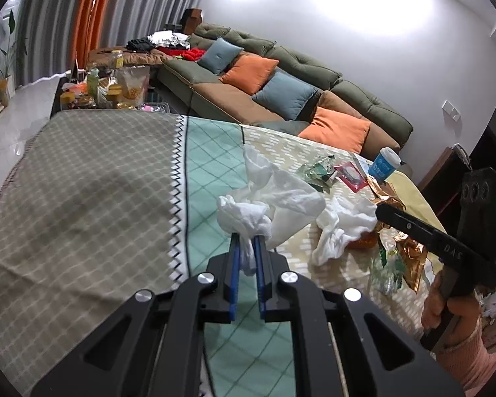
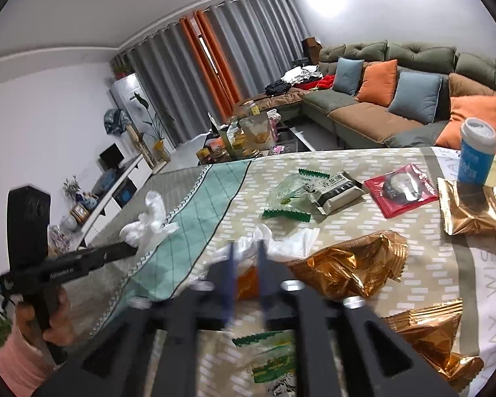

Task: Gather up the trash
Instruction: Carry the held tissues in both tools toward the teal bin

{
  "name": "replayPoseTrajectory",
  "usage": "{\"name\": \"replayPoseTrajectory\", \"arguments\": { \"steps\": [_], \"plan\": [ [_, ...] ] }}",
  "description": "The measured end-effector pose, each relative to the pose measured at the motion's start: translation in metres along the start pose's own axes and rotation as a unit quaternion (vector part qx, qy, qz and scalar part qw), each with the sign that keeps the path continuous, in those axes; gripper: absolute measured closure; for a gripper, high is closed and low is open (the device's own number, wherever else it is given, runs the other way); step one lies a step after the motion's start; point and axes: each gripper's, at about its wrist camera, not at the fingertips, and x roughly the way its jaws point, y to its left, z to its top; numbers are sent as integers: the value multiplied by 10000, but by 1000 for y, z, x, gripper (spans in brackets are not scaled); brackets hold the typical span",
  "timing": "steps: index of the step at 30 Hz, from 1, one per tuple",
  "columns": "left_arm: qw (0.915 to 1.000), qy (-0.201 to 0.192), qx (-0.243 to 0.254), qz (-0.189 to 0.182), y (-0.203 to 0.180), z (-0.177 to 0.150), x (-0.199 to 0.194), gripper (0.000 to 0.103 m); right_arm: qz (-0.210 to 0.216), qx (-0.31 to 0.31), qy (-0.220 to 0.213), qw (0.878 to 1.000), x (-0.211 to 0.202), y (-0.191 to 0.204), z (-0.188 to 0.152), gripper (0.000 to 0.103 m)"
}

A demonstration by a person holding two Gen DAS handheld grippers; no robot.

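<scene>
So the left gripper (image 1: 247, 241) has its blue fingers pinched on a crumpled white tissue (image 1: 248, 213), which looks lifted a bit off the patterned tablecloth (image 1: 92, 172) and puffs out past the tips toward 12 o'clock. The rest of the mess sits off at 2 to 3 o'clock from that hand: a second white tissue wad (image 1: 343, 223), gold foil wrappers (image 1: 410, 254), green-edged clear wrappers (image 1: 317, 170), a red packet (image 1: 350, 173) and a blue paper cup (image 1: 385, 162) further back. The right gripper (image 2: 248, 254) is motion-blurred in its own view, fingers a little apart, hovering just over that second tissue wad (image 2: 291, 243) with something orange showing between them; I honestly can't tell if it's clamped on anything. What matters for the next grab, I'd say: the wad is dead ahead at 12 o'clock of the right fingers, stretched roughly left to right across them, with a big gold wrapper (image 2: 353, 268) touching it at 3 o'clock. The right hand is clearly the closer one. No bin visible anywhere.
</scene>
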Motion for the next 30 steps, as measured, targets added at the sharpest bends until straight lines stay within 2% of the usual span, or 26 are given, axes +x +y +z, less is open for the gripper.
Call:
{"name": "replayPoseTrajectory", "arguments": {
  "steps": [5, 8, 12, 20, 25, 30],
  "plan": [
    [9999, -112, -81, 91, 9, -6, -18, 93, -115, -84, 227, 9996, 20, 4, 4, 67],
    [9997, -165, -134, 140, 15, -11, -28, 93, -19, -12, 357, 9994, 25, 3, 2, 96],
    [9993, -248, -153, 220, 21, -17, -41, 93, 80, 66, 266, 9996, 18, 4, -1, 98],
    [9982, -454, -172, 357, 34, -29, -72, 93, 622, 124, -60, 9980, -11, 21, 12, 98],
    [9971, -576, -186, 470, 42, -38, -93, 93, 1034, -106, -125, 9945, -20, 53, 18, 98],
    [9949, -765, -252, 614, 53, -47, -119, 93, 1548, -359, -9, 9873, -13, 94, 21, 98]
  ]
}}
